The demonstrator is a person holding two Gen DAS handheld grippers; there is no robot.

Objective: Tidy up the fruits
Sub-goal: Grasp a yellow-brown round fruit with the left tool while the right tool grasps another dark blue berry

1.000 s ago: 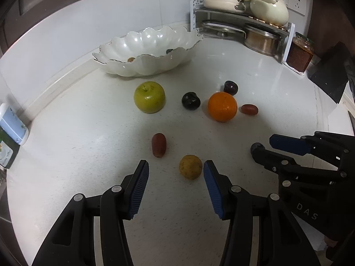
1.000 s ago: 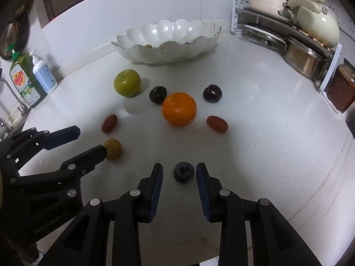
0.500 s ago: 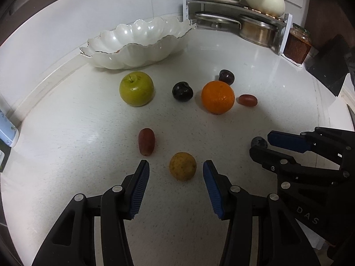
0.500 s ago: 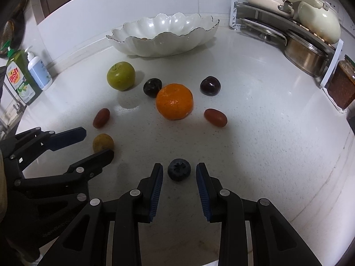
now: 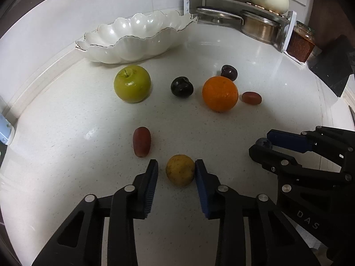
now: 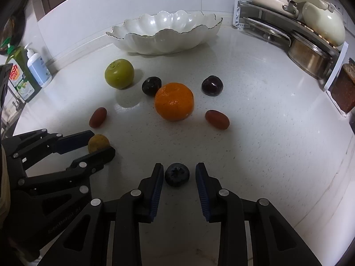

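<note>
Since a second ago the left gripper has narrowed around the small yellow fruit: its right pad touches the skin, the left shows a gap, so not yet clamped. The right gripper has slid forward and stands apart, straddling the blueberry at lower centre. Left to right beyond: green apple, orange, red grape. The white bowl sits at upper centre.

orange orange, green apple
</note>
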